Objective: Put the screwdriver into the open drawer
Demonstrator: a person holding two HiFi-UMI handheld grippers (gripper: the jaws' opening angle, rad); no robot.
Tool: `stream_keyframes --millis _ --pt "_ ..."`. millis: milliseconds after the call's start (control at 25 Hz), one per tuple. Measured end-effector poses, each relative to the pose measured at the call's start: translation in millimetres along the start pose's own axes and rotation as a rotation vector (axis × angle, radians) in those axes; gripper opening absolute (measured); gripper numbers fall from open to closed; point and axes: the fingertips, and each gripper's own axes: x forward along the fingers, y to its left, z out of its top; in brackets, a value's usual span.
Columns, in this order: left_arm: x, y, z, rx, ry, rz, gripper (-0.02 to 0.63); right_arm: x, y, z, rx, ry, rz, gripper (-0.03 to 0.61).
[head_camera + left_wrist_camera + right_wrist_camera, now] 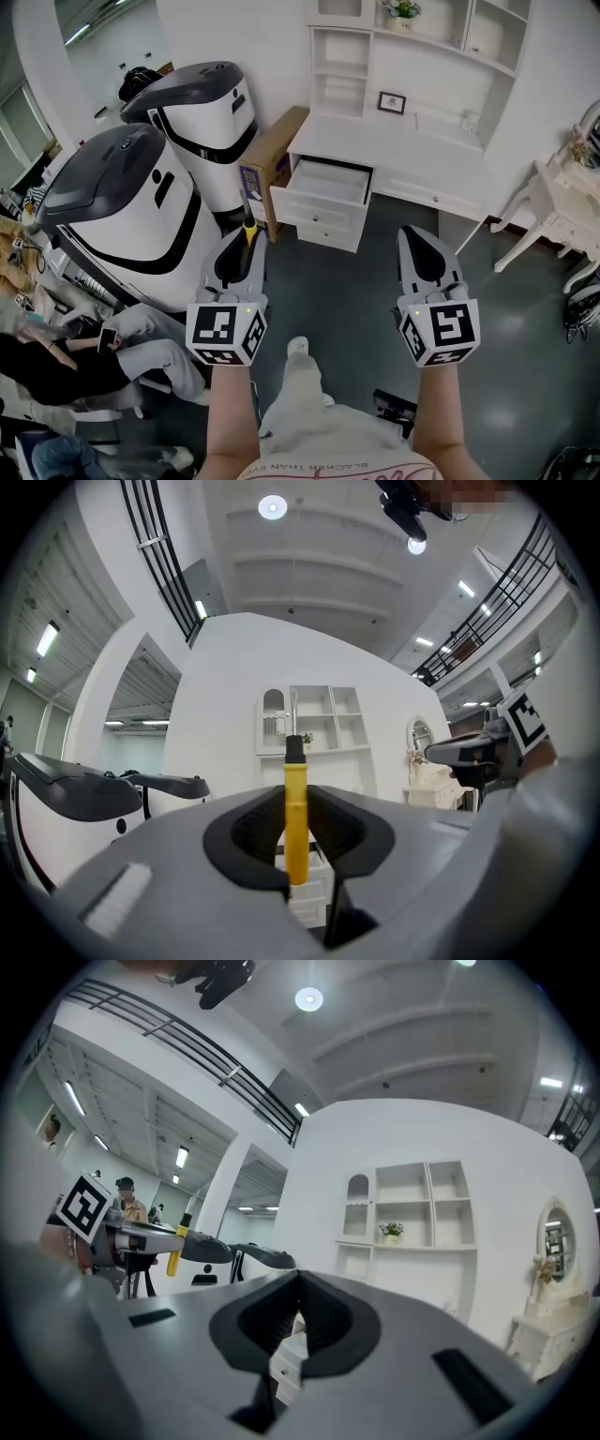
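Note:
My left gripper (244,242) is shut on a screwdriver (248,231) with a yellow handle. In the left gripper view the handle (294,817) stands upright between the pads, with its black collar and metal shaft above the jaws. The open white drawer (323,185) juts out of the left end of a white desk (412,150), ahead of both grippers and some way off. My right gripper (411,234) is level with the left one; its tips (298,1279) meet with nothing between them. From the right gripper view the left gripper and the screwdriver (173,1252) show at the left.
Two large white-and-grey machines (141,202) (202,108) stand on the left, with a cardboard box (274,155) between them and the desk. A small white table (553,202) stands at the right. People sit at the lower left (56,361). Dark floor (337,291) lies ahead.

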Motion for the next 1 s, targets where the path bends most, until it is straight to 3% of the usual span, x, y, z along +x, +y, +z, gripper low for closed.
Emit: stream_keyframes --millis 440,1000 --pt "84.2 -4.8 -8.9 0.009 0.013 -0.051 0.077 49.0 -49.7 -23.1 0.028 0.018 -0.034 0.006" --pt "234.8 50.8 -40.0 -0.024 0.030 -0.122 0.077 190.4 -95.0 -54.6 0.020 0.074 -0.083 0.006"
